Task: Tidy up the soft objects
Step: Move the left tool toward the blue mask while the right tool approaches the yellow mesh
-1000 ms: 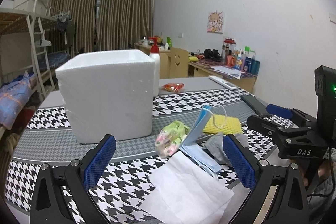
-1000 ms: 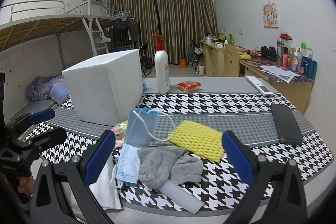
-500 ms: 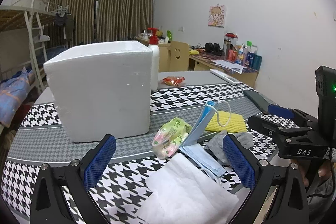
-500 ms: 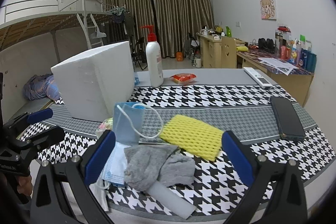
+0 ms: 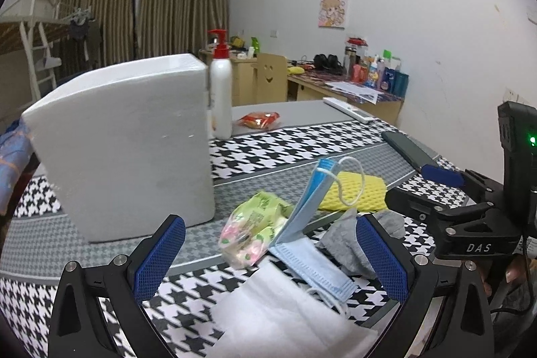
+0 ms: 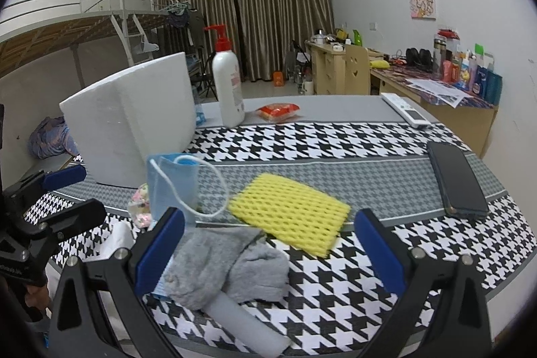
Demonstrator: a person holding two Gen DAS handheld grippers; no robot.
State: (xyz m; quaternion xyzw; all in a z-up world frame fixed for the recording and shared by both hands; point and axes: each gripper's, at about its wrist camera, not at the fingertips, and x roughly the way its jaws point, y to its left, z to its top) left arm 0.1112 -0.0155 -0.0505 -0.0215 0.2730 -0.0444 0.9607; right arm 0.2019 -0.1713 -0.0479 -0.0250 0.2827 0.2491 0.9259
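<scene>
Nearest, the left claw [image 5: 268, 257] and the right claw [image 6: 266, 249] both hung with jaws wide apart, holding nothing. Under them the soft things lay loose on the houndstooth-patterned tabletop [image 6: 335, 143]: a white tissue sheet [image 5: 285, 317], a crumpled grey cloth [image 6: 228, 264], a folded blue face mask [image 5: 302, 223], a green-and-pink plastic packet [image 5: 251, 230] and a yellow foam mesh pad [image 6: 288, 213]. Farther back stood a white foam box [image 5: 124, 143]; its inside was hidden. Judging by this, sorting had barely begun, with every piece left to gather.
</scene>
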